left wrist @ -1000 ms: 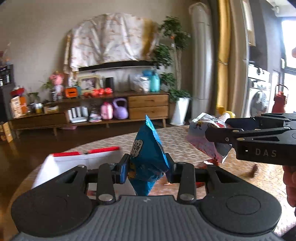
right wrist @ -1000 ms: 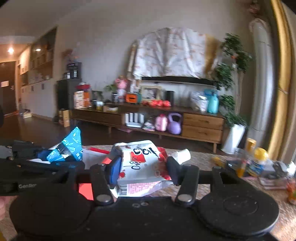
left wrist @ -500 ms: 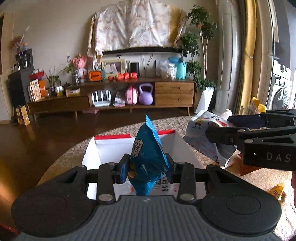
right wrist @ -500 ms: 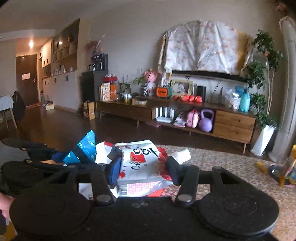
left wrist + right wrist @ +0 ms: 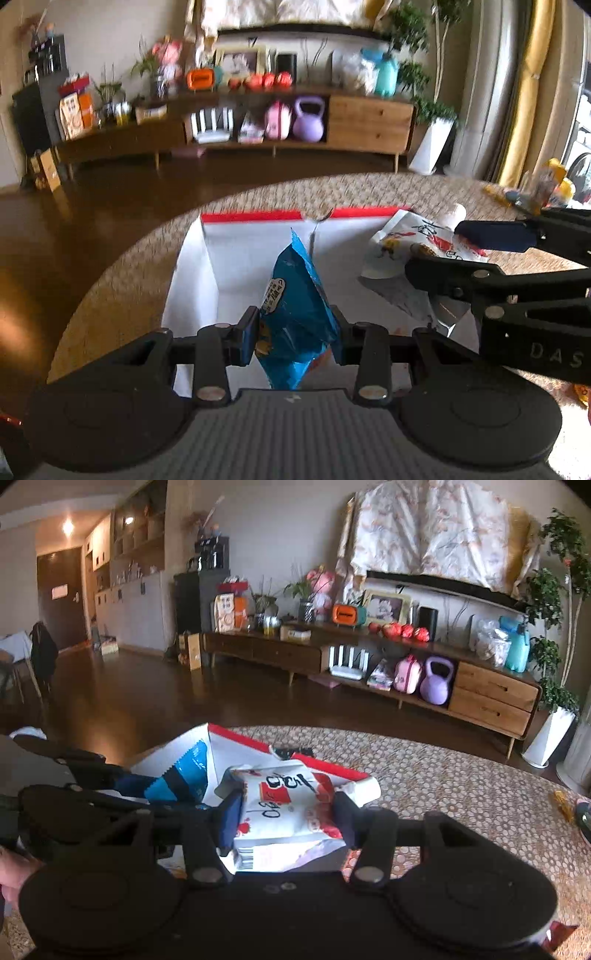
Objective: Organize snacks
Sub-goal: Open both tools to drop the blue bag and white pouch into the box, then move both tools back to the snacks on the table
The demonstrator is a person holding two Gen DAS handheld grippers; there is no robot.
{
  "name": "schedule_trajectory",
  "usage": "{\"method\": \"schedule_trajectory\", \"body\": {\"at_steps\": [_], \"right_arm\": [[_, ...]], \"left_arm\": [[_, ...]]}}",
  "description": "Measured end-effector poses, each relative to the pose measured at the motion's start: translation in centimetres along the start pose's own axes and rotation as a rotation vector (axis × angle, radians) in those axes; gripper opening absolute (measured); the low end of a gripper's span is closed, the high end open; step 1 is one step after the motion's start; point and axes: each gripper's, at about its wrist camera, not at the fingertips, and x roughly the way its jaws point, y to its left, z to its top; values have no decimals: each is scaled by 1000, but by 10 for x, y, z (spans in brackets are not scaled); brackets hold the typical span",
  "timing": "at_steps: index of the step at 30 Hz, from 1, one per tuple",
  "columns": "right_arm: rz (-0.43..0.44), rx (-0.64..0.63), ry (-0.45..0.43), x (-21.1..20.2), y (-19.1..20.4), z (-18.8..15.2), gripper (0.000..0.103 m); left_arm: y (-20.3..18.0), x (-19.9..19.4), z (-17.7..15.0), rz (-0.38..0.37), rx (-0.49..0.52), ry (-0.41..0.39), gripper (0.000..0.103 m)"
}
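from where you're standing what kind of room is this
Most likely a home living room. A long wooden media console runs along the wall with a framed photo and potted plants, and the work happens at a round table with a woven cover.

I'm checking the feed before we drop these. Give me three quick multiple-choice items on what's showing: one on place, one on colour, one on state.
1. Where is the blue snack bag?
A. Lying on the table
B. Held over the open white box
C. On the wooden sideboard

2. What colour is the strip along the box's far edge?
A. Red
B. Green
C. Black

3. How is the right gripper?
A. Open and empty
B. Out of view
C. Shut on the white snack bag

Answers:
1 B: the left gripper clamps it above the box.
2 A: a red band runs along that rim.
3 C: both pads press the bag's sides.
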Motion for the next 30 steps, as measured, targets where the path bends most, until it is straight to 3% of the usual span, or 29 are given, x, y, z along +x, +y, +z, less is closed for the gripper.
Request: {"method": "schedule_trajectory", "body": {"at_steps": [8, 12, 14, 21, 23, 26, 30], "right_arm": [[2, -24, 81, 22, 11, -9, 53], [2, -5, 101, 25, 9, -14, 51], [4, 3, 63, 20, 6, -11, 53], [12, 23, -16, -15, -7, 4, 64], [4, 38, -34, -27, -13, 3, 65], [-20, 56, -55, -48, -22, -4, 79], [-55, 88, -90, -80, -40, -21, 81]], "left_arm": [[6, 17, -6, 44, -16, 68, 41], [3, 14, -5, 45, -20, 63, 57], [3, 10, -4, 76, -38, 51, 76], [-7, -24, -3, 65, -48, -21, 77], [-17, -36, -4, 62, -37, -48, 84], [-34, -56, -5, 50, -24, -104, 90], [-60, -72, -3, 28, 9, -141, 90]]}}
